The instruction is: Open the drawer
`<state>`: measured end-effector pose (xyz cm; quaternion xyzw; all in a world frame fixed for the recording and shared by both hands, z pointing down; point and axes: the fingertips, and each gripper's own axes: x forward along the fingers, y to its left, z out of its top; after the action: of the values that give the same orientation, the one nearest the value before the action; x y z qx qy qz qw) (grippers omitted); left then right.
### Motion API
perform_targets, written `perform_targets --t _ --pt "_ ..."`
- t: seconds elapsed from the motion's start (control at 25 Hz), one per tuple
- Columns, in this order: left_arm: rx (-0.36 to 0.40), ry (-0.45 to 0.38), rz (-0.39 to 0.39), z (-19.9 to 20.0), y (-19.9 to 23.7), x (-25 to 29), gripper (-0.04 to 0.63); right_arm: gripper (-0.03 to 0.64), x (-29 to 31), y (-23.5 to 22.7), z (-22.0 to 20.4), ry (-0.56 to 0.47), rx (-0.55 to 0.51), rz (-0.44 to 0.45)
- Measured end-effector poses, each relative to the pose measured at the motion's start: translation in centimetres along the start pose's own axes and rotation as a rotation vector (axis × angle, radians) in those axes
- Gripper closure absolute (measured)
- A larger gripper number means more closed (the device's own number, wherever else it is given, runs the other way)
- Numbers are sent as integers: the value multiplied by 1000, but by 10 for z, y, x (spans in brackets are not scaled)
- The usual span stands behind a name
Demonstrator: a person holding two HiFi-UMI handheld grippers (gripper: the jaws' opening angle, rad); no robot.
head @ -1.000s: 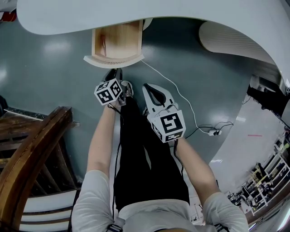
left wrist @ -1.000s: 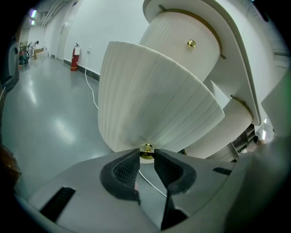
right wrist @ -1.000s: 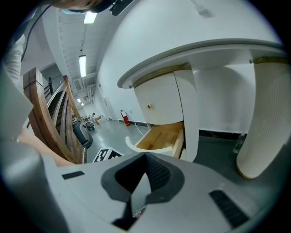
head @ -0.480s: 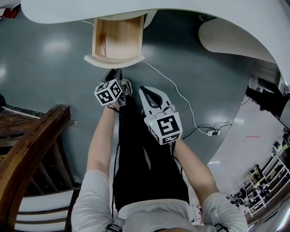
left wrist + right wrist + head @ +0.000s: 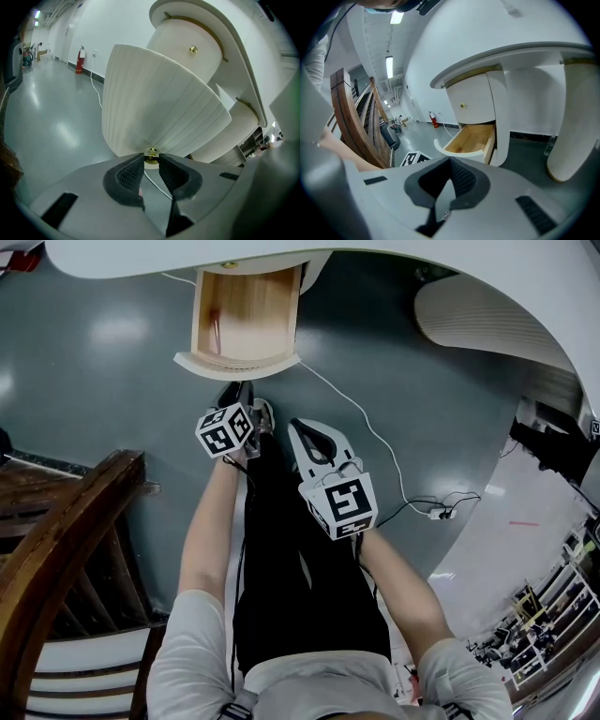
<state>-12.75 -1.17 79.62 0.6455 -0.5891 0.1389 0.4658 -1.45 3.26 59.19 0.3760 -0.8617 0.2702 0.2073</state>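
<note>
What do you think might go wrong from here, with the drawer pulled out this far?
1. The left gripper holds the brass knob only at its pad tips, so a further pull may slip off.
2. The drawer already stands far out. More pull might drag it free.
3. A white cable trails beside the person's shoe, a possible trip hazard when stepping back.

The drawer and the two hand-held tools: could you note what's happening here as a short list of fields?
Drawer: the drawer is pulled out from under the white desk, wooden inside showing
Handle: a brass knob on its curved white front
Left gripper: jaws closed on the knob
Right gripper: jaws together, nothing between them, held back from the drawer
Floor: grey, with a white cable trailing across it
Task state: the drawer looks open already
</note>
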Motion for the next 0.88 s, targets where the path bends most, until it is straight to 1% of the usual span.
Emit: perform_targets --t 0.4,0.64,0.88 --pt "-2 3 19 -9 0 -7 495 604 -7 0 -7 16 13 7" --pt "-12 3 23 -17 1 -13 494 604 -22 0 -22 46 29 -14" --pt "-25 10 47 -17 3 -15 494 604 -34 3 -27 70 50 -23"
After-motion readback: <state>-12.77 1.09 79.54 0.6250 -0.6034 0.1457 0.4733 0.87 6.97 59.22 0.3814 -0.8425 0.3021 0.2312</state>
